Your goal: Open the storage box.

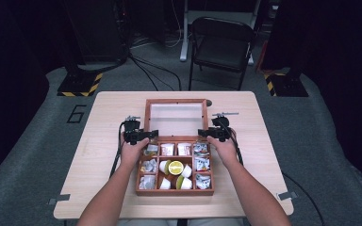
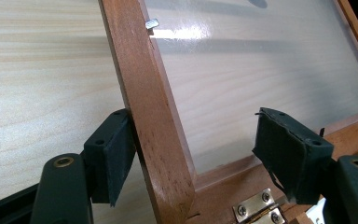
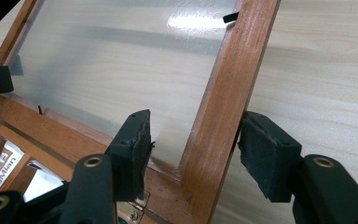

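Observation:
An open wooden box (image 1: 174, 191) sits on the table, its compartments holding several wrapped packets and small white cups, one with a yellow-green top (image 1: 176, 167). Its glazed lid (image 1: 175, 101) lies flat on the table behind it. My left gripper (image 1: 147, 135) straddles the lid's left rail (image 2: 144, 84) near the brass hinge (image 2: 256, 207); the left pad (image 2: 116, 149) touches the wood and the right pad (image 2: 284, 149) hangs over the pane. My right gripper (image 1: 206, 133) straddles the right rail (image 3: 228, 79), with a gap at its left pad (image 3: 137, 140). Both are open.
The light wooden table (image 1: 103, 117) has bare surface to the left and right of the box. Behind the table stands a black folding chair (image 1: 221, 44). Stand bases with yellow-black tape (image 1: 80, 84) and cables lie on the grey floor.

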Motion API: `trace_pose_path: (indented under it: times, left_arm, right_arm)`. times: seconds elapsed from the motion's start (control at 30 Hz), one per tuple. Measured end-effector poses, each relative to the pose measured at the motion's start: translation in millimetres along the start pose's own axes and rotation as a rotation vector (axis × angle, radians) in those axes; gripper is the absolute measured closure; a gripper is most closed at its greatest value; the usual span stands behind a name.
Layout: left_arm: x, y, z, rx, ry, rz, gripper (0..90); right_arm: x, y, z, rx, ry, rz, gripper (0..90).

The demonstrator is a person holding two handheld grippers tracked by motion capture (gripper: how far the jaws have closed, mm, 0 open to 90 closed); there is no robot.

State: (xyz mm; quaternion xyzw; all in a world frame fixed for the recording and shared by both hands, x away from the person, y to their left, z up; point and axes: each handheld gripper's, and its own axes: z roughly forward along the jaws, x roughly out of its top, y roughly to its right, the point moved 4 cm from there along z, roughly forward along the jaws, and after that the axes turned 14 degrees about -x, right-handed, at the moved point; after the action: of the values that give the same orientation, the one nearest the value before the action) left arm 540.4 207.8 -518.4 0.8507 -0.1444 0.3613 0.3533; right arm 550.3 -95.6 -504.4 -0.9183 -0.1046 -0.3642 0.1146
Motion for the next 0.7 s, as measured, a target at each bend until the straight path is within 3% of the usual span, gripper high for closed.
trace_pose_path:
  times: [0.7]
  left_arm:
    - [-1.0, -3.0, 2.2, -0.011, -0.008, -0.043, 29.3]
  right_arm:
    - [-1.3, 2.5, 4.7, 0.019, -0.039, 0.056, 43.5]
